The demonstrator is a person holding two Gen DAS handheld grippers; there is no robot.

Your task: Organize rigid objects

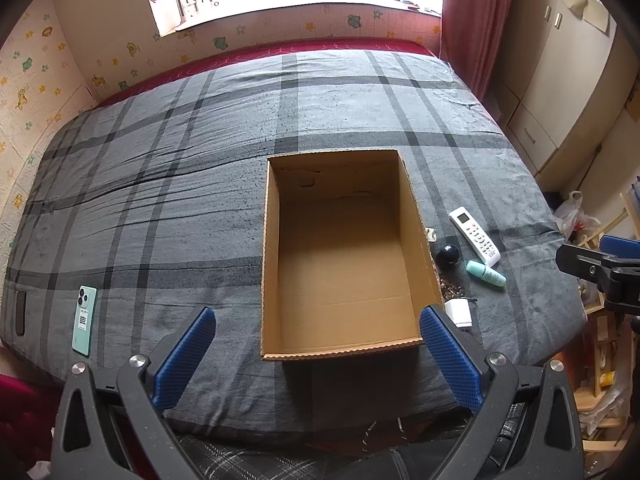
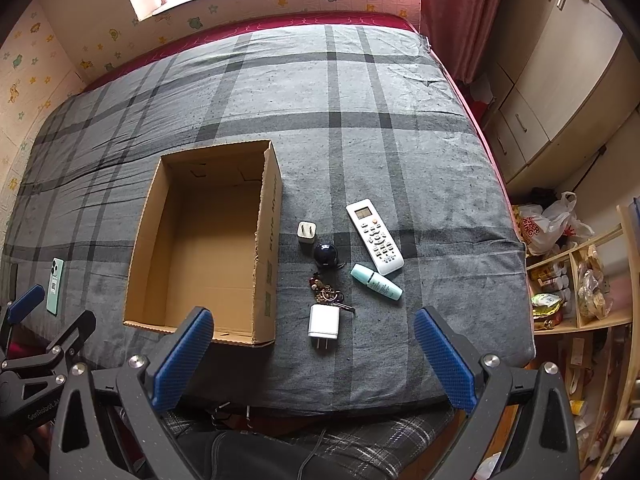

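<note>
An open cardboard box (image 1: 340, 256) (image 2: 208, 240) lies on the bed with nothing in it. Right of it sit a white remote (image 2: 374, 236) (image 1: 475, 237), a mint tube (image 2: 376, 281) (image 1: 485, 273), a dark round object (image 2: 325, 255) (image 1: 448, 256), a bunch of keys (image 2: 328, 294), a white charger (image 2: 323, 322) (image 1: 459, 313) and a smaller plug (image 2: 307, 232). A mint phone (image 1: 84, 320) (image 2: 55, 286) lies left of the box. My left gripper (image 1: 318, 354) is open before the box's near edge. Open too, my right gripper (image 2: 314, 354) hovers near the white charger.
The grey plaid blanket (image 2: 360, 120) covers a bed that has a window behind it. Cupboards (image 2: 560, 80) and a wooden shelf (image 2: 576, 280) with packets stand at the right, with a plastic bag (image 2: 548, 224) on the floor. The far half of the blanket carries nothing.
</note>
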